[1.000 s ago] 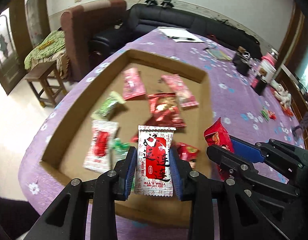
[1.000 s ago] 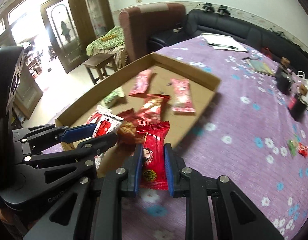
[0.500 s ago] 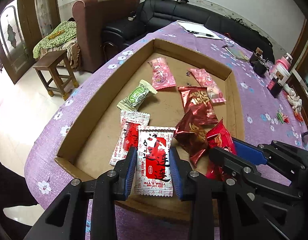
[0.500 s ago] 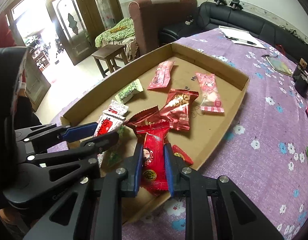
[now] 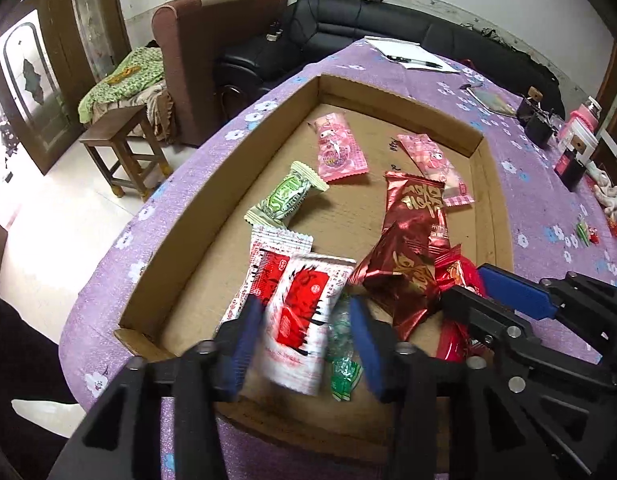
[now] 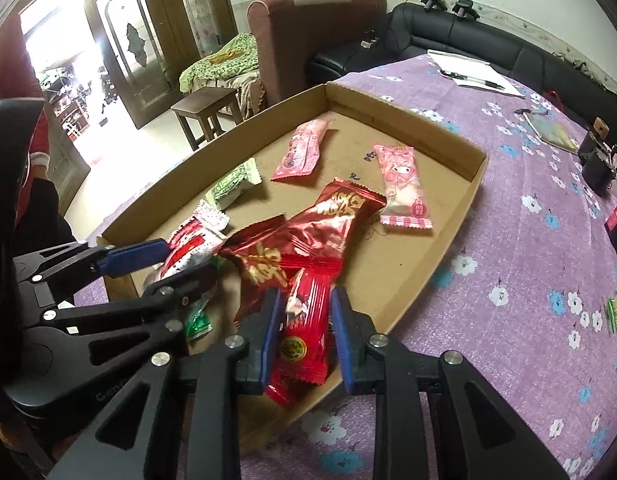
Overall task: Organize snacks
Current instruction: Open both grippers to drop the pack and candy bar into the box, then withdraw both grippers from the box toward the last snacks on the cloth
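Note:
A shallow cardboard tray [image 5: 212, 196] [image 6: 440, 236] on the purple flowered table holds several snack packets. My left gripper [image 5: 304, 320] is open over the tray's near end; the white-and-red packet [image 5: 304, 316] lies loose and blurred between its jaws. My right gripper [image 6: 304, 316] is open too, with the red packet [image 6: 308, 328] tilted between its pads at the tray's near right edge. Each gripper shows in the other's view: the right one [image 5: 508, 312] and the left one [image 6: 148, 268]. Red foil packets [image 5: 412, 216] [image 6: 332, 220] lie beside them.
Further in the tray lie a green packet [image 5: 288, 196] [image 6: 232, 184] and two pink packets [image 5: 340, 148] [image 5: 436, 164]. Small candies [image 6: 616, 312] and dark items [image 5: 540, 124] sit on the table's right side. Sofas and a wooden stool [image 5: 120, 148] stand beyond the table.
Both grippers have opened and let go of their packets. The white-and-red packet is dropping from the left jaws; the red packet has tipped in the right jaws. Both views moved closer over the tray.

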A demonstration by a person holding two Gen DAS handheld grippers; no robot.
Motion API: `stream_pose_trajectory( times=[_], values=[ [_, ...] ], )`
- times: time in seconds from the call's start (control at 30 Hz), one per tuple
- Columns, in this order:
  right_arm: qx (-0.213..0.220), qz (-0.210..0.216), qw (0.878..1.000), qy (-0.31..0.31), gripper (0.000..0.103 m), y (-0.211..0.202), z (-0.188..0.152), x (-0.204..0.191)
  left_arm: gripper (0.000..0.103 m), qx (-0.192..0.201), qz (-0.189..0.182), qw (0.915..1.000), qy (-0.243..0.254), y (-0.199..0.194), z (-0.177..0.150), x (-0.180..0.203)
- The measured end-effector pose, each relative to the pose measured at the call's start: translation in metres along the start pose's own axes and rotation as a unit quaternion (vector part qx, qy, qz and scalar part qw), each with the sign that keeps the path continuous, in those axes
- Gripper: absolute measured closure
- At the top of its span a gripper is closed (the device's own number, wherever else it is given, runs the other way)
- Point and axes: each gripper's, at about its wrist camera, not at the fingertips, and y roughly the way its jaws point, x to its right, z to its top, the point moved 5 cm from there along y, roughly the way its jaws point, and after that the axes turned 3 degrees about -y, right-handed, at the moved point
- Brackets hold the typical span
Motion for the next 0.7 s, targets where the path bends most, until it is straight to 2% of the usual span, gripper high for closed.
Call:
stream_pose_trajectory(
  times=[0.2, 0.53, 0.7],
  values=[
    [0.009, 0.001, 1.000, 0.008, 0.069, -0.010, 0.000, 0.007, 0.048, 0.002, 0.010, 0.9999, -0.006, -0.003, 0.001, -0.001],
    [0.036, 0.010, 0.999, 0.017, 0.065, -0.041, -0.005, 0.017, 0.043, 0.051, 0.040, 0.9978, -0.011, -0.035, 0.005, 0.007],
    [0.050, 0.007, 0.998, 0.028, 0.065, -0.057, -0.015, 0.030, 0.043, 0.065, 0.031, 0.9974, 0.003, -0.049, 0.005, 0.029]
  ],
)
